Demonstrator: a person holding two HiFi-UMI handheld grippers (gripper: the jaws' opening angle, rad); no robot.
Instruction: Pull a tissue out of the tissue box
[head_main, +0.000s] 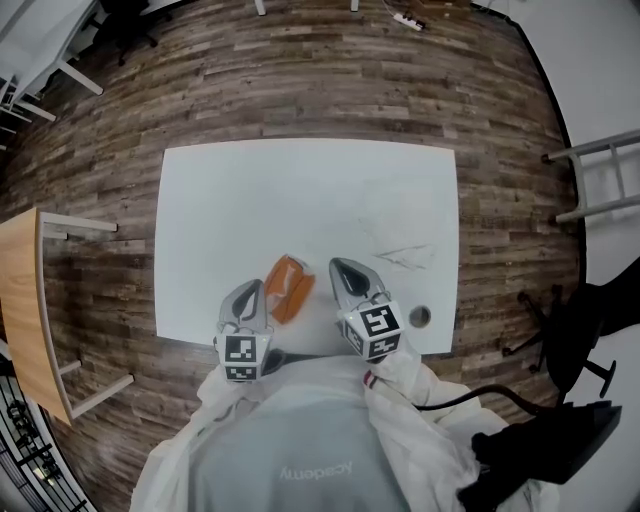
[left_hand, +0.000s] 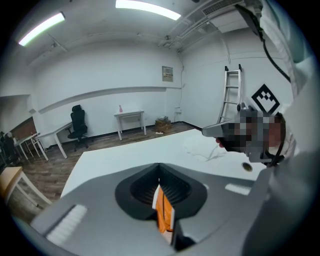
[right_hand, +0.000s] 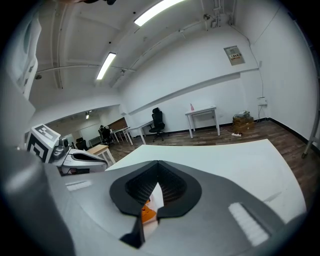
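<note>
The orange cardboard tissue box (head_main: 287, 288) lies near the front edge of the white counter (head_main: 300, 190). The left gripper (head_main: 254, 290) and right gripper (head_main: 337, 267) flank it, fingers pressed together and apparently empty, likely poised to steady and pluck.

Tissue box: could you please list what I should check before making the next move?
1. Tissue box on the table, between the left gripper and the right gripper: ok.
2. Jaws open for a grasp: not ok, both grippers are shut.
3. Tissue standing out of the box's opening: cannot tell.
4. Either gripper touching the box: cannot tell.
5. Crumpled sheet lies apart from the box, on the right gripper's side: ok.
</note>
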